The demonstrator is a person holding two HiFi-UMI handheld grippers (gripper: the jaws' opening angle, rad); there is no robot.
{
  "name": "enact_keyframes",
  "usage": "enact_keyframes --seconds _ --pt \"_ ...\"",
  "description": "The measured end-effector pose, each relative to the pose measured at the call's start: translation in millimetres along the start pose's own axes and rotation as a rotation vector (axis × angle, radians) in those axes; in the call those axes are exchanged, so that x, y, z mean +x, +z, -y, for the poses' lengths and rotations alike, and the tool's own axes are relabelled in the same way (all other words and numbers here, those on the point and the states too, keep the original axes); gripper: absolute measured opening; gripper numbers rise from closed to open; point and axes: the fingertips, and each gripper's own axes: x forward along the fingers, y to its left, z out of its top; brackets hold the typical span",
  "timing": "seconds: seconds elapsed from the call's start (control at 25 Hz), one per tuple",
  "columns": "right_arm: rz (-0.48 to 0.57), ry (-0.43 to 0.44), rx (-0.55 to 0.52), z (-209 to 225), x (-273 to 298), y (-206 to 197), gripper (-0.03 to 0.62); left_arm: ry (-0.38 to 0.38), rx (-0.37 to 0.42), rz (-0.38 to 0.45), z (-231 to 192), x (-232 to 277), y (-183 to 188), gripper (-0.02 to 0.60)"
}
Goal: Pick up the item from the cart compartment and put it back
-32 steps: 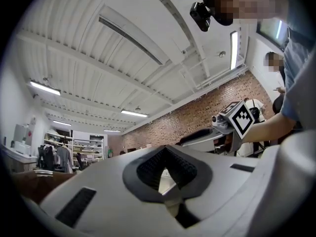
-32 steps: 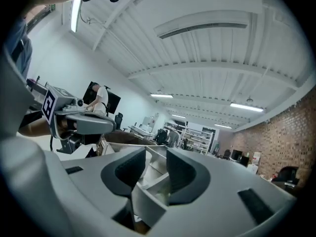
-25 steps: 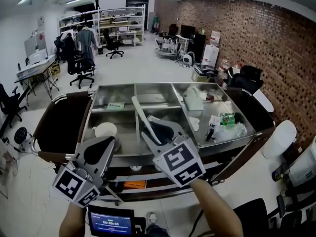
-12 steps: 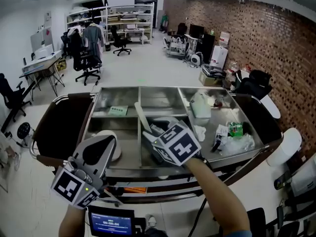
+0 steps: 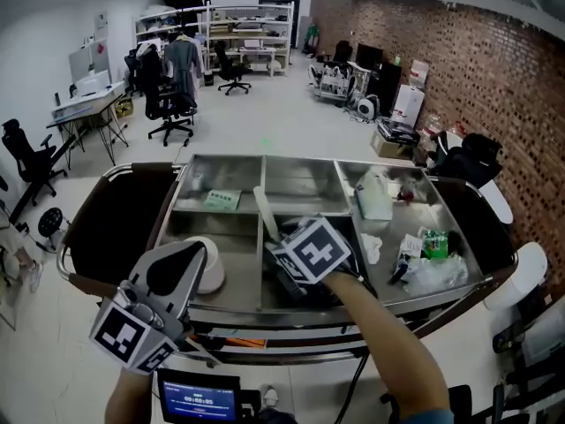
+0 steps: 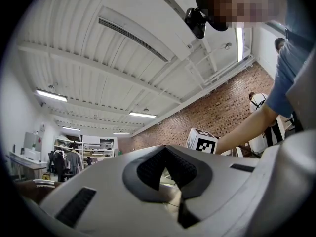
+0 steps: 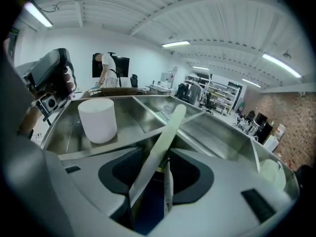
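Observation:
A long cream stick-like item (image 5: 266, 212) leans upright in the cart's middle front compartment, its upper end resting against the divider. My right gripper (image 5: 286, 281) reaches down into that compartment. In the right gripper view the cream item (image 7: 160, 144) runs slantwise through the gap between the jaws of my right gripper (image 7: 163, 174), which stand wide apart without pressing on it. A dark blue thing lies under them. Near the cart's front left corner my left gripper (image 5: 187, 251) is held above the cart, shut and empty. In its own view my left gripper (image 6: 168, 174) points up at the ceiling.
The steel cart (image 5: 265, 306) has several compartments. A white cup (image 5: 205, 265) stands in the front left one and a small label (image 5: 222, 200) lies in the back left one. The right one holds a white bottle (image 5: 372, 193), a green packet (image 5: 433, 242) and a plastic bag (image 5: 437, 274). Office chairs and shelves stand beyond.
My right gripper has moved forward and down into the middle front compartment with the cream item, and its jaws have spread. The left gripper has stayed in place.

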Motion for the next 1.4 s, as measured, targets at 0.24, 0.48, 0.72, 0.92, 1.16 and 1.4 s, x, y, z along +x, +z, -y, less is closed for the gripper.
enact_keyframes --seconds 0.24,0.48,0.72,0.92,1.16,1.4 --pt "-0.036 0.038 0.051 0 4 -2 0.127 0.009 -0.006 0.002 -4 3 -1 0.005" --pt "-0.026 0.007 0.092 7 0 -5 0.087 0.001 -0.01 -0.005 0 5 -5 0.005" --pt "-0.03 0.003 0.113 5 -2 -4 0.08 -0.002 -0.008 -0.006 0 3 -4 0.005" --pt "-0.021 0.005 0.124 5 -2 -5 0.08 -0.001 0.002 -0.01 0 2 -6 0.005" --pt "-0.012 -0.001 0.125 2 -4 -5 0.078 -0.005 -0.007 -0.014 1 1 -6 0.005" --pt "0.018 -0.022 0.117 1 -11 -1 0.078 -0.018 -0.009 -0.022 3 1 -10 0.005"
